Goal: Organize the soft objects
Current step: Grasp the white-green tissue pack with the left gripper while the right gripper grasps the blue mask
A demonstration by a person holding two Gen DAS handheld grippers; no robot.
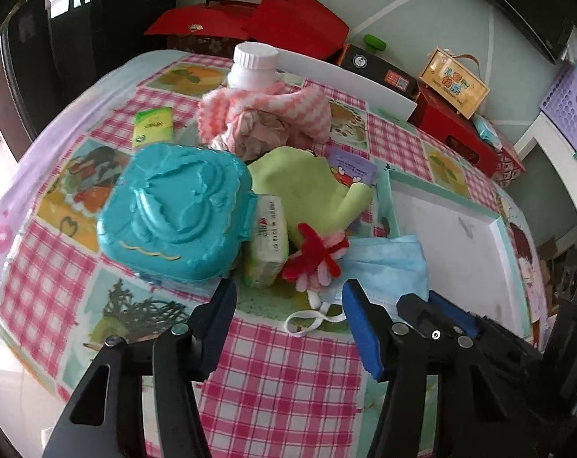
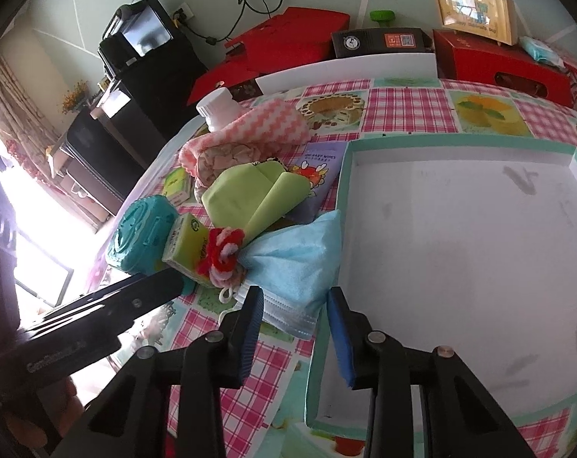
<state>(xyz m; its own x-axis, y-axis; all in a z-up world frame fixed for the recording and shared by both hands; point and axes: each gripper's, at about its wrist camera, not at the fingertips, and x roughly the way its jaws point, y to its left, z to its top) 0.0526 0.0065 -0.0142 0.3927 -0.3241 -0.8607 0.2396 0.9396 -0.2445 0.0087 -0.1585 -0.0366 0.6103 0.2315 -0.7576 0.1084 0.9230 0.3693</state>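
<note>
A blue face mask [image 2: 299, 259] lies crumpled against the left wall of the white tray [image 2: 460, 248]. My right gripper [image 2: 294, 301] straddles the mask's near corner. Its left pad touches the pleated edge and a sliver of gap shows at the right pad, so it is open. My left gripper [image 1: 288, 294] stands open just left of it, over the mask's white ear loop [image 1: 311, 320]. A red and pink yarn flower [image 1: 319, 252] sits just beyond its fingertips. Behind are a green cloth [image 1: 311, 187] and a pink striped towel [image 1: 265, 110].
A teal plastic box [image 1: 174, 210] and a tissue packet [image 1: 267, 244] crowd the left side of the pile. A white bottle [image 1: 254, 65], a green packet [image 1: 155, 126] and a purple wipes packet [image 1: 351, 168] lie further back. Red boxes [image 1: 288, 19] line the table's far edge.
</note>
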